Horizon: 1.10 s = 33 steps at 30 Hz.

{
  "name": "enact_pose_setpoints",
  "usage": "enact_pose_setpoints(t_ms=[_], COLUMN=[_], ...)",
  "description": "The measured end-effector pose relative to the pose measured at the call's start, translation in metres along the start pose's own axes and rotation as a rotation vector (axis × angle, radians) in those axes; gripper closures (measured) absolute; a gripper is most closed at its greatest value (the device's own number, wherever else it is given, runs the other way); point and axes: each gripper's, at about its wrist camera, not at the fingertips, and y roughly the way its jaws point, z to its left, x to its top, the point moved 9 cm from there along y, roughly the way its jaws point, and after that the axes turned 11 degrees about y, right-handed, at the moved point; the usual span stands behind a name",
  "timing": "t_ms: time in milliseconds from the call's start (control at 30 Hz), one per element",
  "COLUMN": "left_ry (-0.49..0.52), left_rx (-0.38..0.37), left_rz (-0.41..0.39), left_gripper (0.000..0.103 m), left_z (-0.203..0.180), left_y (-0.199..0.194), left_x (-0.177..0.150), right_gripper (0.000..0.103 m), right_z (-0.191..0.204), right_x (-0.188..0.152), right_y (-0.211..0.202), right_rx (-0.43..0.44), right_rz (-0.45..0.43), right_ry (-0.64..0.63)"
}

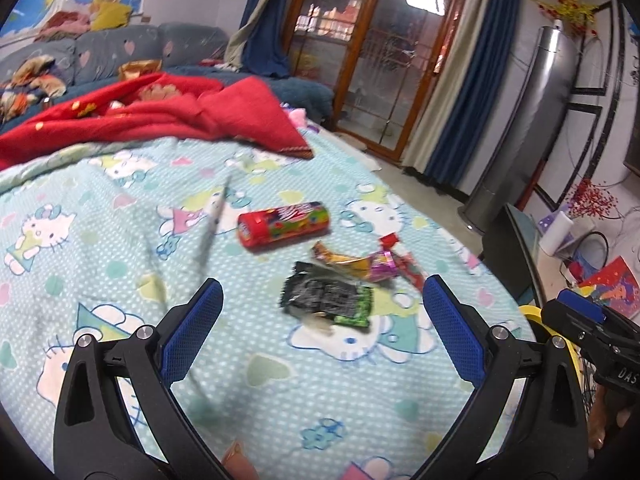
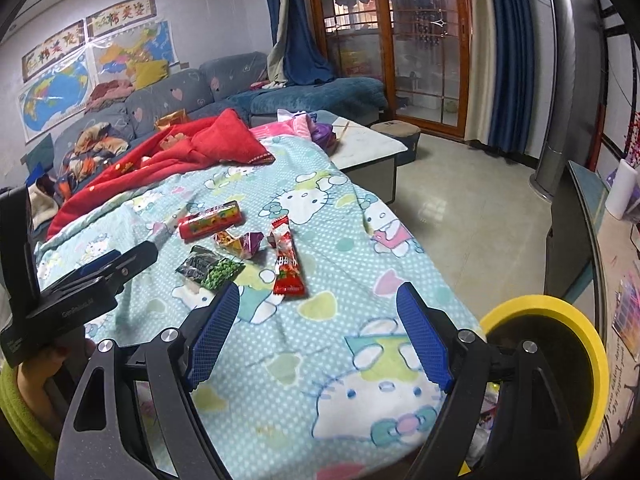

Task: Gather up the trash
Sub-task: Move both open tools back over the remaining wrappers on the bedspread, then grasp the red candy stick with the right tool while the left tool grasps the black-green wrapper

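Observation:
Trash lies on a light-blue cartoon-cat blanket (image 1: 120,240): a red candy tube (image 1: 284,224), a black-and-green snack wrapper (image 1: 326,300), a crumpled gold-and-purple wrapper (image 1: 360,262) and a red sachet (image 1: 404,264). My left gripper (image 1: 323,292) is open and empty, just short of the black-and-green wrapper. My right gripper (image 2: 318,292) is also open and empty, hovering over the blanket near the red sachet (image 2: 286,264). The right wrist view also shows the tube (image 2: 210,220) and the black-and-green wrapper (image 2: 208,270). A yellow-rimmed bin (image 2: 560,312) stands at the blanket's right edge.
A red blanket (image 1: 160,120) is bunched up behind the trash, with a grey-blue sofa (image 2: 168,100) beyond it. A low white-topped table (image 2: 372,148) and tiled floor (image 2: 460,208) lie to the right. A dark cabinet (image 2: 572,232) stands beside the bin.

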Motion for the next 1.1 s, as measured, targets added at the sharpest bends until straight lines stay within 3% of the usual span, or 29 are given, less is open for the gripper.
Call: enact_pose_setpoints(t_ms=[367,400,433,667,767,900,1000,1100], left_ry=[-0.073,-0.080,-0.087,-0.119,-0.108,-0.108,-0.104,-0.088], left_rx=[-0.095,-0.106,-0.111,-0.144,-0.143,-0.147,-0.160,-0.171], left_rz=[0.087,0.095,0.108,0.171,0.189,0.190,0.187,0.180], left_gripper=[0.022,0.034,0.038,0.049,0.053,0.065,0.074,0.077], left_z=[0.005,0.004,0.004,0.002,0.000,0.000,-0.003,-0.006], left_y=[0.046,0.049,0.053,0.069,0.073,0.072,0.072,0.069], left_x=[-0.007,-0.008,-0.009,-0.021,-0.023,-0.024,-0.025,-0.024], right_gripper=[0.030,0.032,0.035,0.041,0.050,0.073,0.080,0.082], right_z=[0.008,0.008,0.008,0.011,0.012,0.007,0.002,-0.002], right_x=[0.002,0.000,-0.002,-0.008,-0.012,-0.020,-0.022,-0.025], right_y=[0.065,0.070,0.075,0.103,0.115,0.120,0.117,0.111], right_rx=[-0.004,-0.001,0.005,0.029,0.027,-0.014,-0.017,-0.019], right_rz=[0.082,0.095,0.114,0.172,0.197,0.203,0.200,0.197], right_ry=[-0.014,-0.007,0.005,0.048,0.054,0.043,0.046,0.048])
